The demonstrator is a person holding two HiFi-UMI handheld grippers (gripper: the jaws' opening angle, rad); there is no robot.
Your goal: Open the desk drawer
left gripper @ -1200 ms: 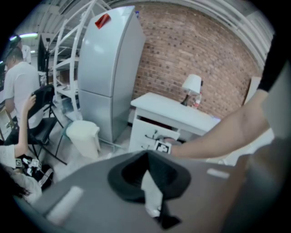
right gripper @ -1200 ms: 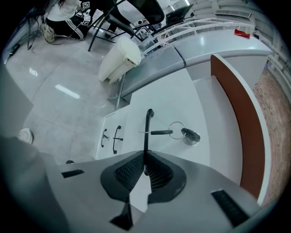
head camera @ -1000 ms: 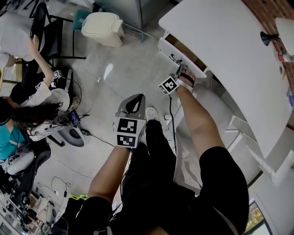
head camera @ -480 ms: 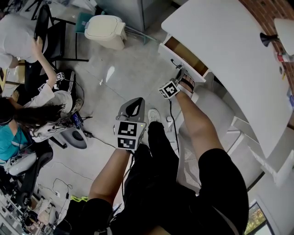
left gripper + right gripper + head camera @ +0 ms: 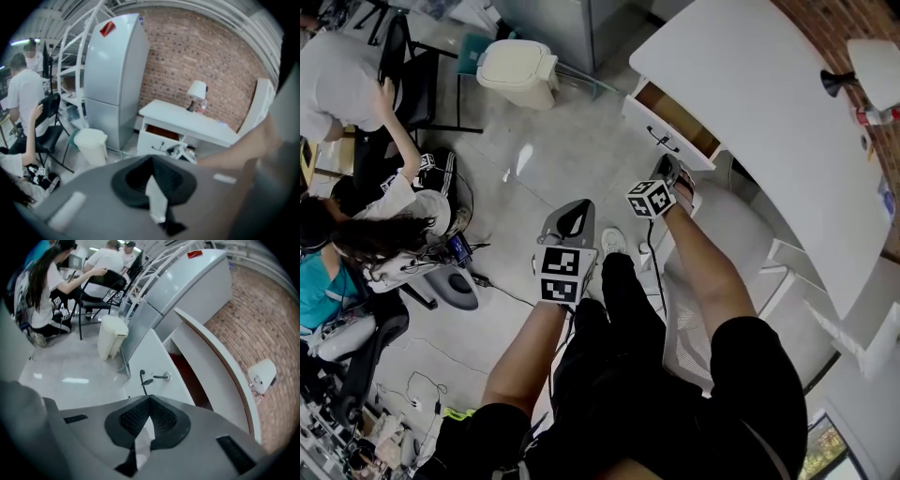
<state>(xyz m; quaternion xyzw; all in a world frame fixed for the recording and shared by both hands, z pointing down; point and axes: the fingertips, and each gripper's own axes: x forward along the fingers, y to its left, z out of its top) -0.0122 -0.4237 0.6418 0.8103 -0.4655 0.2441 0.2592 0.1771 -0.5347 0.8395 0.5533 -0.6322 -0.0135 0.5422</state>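
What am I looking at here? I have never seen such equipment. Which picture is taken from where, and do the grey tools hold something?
This is no robot: a person holds a two-jaw gripper in each hand. The head view comes from a camera on the person's head, looking down: the left gripper is above the legs, the right gripper near the white desk. The other two pictures come from cameras riding on the grippers, looking along their jaws. Both pairs of jaws are together and hold nothing. The desk drawer is open; its handle is just ahead of the right gripper, not touched. A lamp stands on the desk.
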